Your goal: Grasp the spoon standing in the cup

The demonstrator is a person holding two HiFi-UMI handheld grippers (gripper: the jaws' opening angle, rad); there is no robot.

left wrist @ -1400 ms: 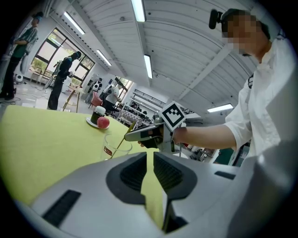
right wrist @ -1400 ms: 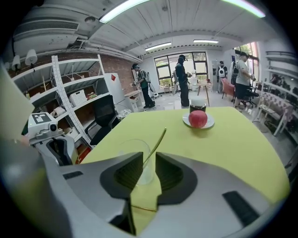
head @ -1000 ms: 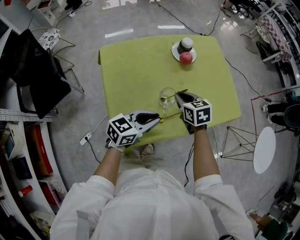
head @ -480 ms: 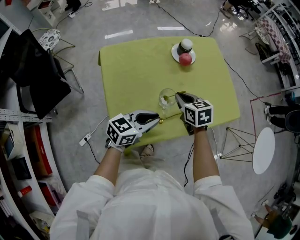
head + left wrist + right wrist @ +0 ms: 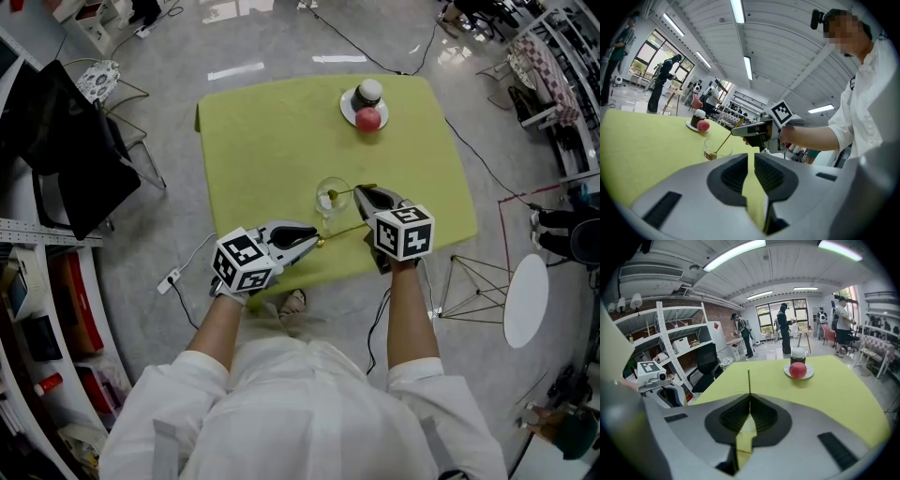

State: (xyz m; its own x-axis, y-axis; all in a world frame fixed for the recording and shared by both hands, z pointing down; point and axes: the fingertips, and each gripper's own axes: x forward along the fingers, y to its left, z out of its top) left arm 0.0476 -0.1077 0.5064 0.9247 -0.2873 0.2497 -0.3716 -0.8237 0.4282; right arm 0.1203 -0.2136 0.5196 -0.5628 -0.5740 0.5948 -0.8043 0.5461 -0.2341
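Right gripper (image 5: 359, 193) is pinching the thin gold handle of the spoon (image 5: 723, 140), jaws pressed together on it. Spoon is sitting bowl-down in the glass cup (image 5: 330, 196) on the yellow counter (image 5: 262, 141), long axis tilting up toward the right gripper. Left gripper (image 5: 310, 239) is hovering near the counter's front edge, jaws narrowly apart, empty.

No words, numbers or brand names can be read anywhere. The only signs are black-and-white square markers on the cubes of the left gripper (image 5: 316, 241) and right gripper (image 5: 357, 191).
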